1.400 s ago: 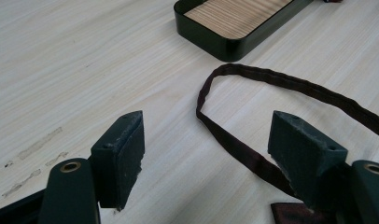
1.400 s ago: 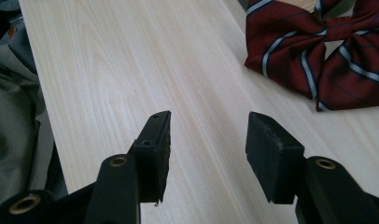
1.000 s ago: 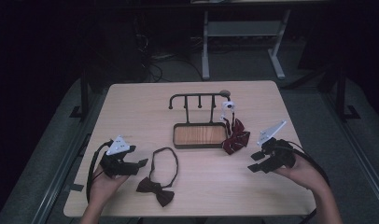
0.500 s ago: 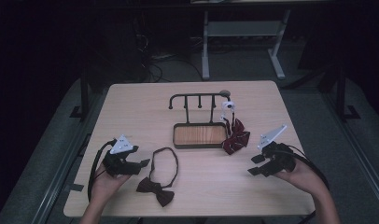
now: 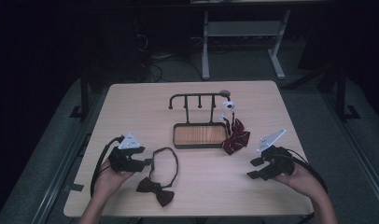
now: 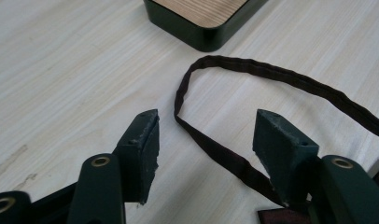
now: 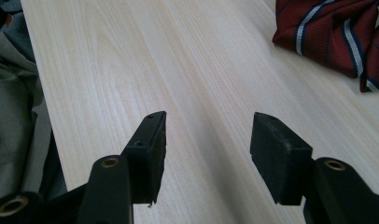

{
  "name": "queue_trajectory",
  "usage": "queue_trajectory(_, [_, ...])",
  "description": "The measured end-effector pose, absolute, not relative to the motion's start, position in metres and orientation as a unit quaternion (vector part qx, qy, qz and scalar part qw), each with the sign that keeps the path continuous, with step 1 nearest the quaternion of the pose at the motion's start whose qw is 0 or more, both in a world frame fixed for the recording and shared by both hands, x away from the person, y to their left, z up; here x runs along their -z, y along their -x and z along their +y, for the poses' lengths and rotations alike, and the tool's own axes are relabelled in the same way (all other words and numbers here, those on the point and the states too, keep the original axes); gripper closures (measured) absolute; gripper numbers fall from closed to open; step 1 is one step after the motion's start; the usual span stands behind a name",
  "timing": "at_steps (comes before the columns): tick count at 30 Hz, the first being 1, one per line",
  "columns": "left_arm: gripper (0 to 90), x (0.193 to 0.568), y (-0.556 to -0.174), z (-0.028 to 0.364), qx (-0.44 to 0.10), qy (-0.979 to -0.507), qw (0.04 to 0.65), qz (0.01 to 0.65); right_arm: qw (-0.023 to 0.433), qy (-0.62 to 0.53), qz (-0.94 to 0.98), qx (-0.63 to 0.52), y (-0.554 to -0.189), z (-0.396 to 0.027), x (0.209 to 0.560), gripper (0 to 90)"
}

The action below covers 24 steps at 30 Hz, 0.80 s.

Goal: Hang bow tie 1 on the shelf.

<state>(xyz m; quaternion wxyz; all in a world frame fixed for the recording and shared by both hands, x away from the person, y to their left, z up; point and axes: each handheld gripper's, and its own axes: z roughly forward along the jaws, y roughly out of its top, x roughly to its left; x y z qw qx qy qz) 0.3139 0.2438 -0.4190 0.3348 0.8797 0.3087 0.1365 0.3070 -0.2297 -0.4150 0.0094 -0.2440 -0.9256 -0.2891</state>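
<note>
The dark bow tie point(image 5: 155, 191) lies flat at the worktop's point(image 5: 131, 112) near left, its neck strap point(image 6: 225, 154) looping up between the left gripper's point(image 6: 204, 135) fingers. These have just been closing but stand apart, not pinching. Step in hand: securing the strap. Next: close fully on it, then lift. Right gripper point(image 7: 206, 140) is wide, holding nothing, near the striped tie point(image 7: 337, 32).

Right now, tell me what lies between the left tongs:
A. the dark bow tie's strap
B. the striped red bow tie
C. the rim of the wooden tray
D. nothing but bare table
A: in the left gripper view the dark bow tie's strap runs across the table between the open left tongs, untouched by either pad.
</note>
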Motion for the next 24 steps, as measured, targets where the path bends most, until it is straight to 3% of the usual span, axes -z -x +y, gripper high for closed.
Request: queue_trajectory(24, [48.0, 0.419, -0.34, 0.225, -0.107, -0.905, 0.283, 0.3, 0.003, 0.247, -0.922, 0.298, -0.303, -0.234, 0.41, 43.7])
